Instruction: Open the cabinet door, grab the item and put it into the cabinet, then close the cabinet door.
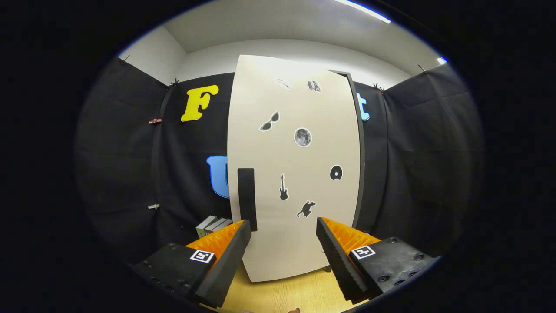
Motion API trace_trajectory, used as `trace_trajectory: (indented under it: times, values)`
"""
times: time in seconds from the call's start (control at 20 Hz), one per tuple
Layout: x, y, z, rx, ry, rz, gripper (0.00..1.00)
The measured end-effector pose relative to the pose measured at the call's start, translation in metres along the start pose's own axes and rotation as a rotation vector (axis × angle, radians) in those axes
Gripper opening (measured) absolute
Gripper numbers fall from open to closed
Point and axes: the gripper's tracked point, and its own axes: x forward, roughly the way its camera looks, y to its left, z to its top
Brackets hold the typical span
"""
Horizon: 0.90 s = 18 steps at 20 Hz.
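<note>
I have the jaws (283, 234) spread apart, holding nothing, facing the cabinet door (299, 174) at frame centre. It looks nearly shut, which fits either end of the job. Lower left, boxes (213, 225) may be the item.

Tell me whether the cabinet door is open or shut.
Shut: the cabinet door covers the front, no interior showing. The gripper is open, short of the handle.

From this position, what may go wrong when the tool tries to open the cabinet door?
1. The tool is open, with nothing between its fingers; the black handle stands just beyond the left finger, off centre, so closing now would likely miss it.
2. The cabinet door looks slightly ajar; a push could shut it.
3. The books stand left of the door and could be bumped.
</note>
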Motion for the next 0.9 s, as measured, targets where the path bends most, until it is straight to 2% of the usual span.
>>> trace_trajectory:
  times: [0.9]
  values:
    - [-0.0062,0.0020,0.0019,-0.011,-0.010,-0.009,0.98]
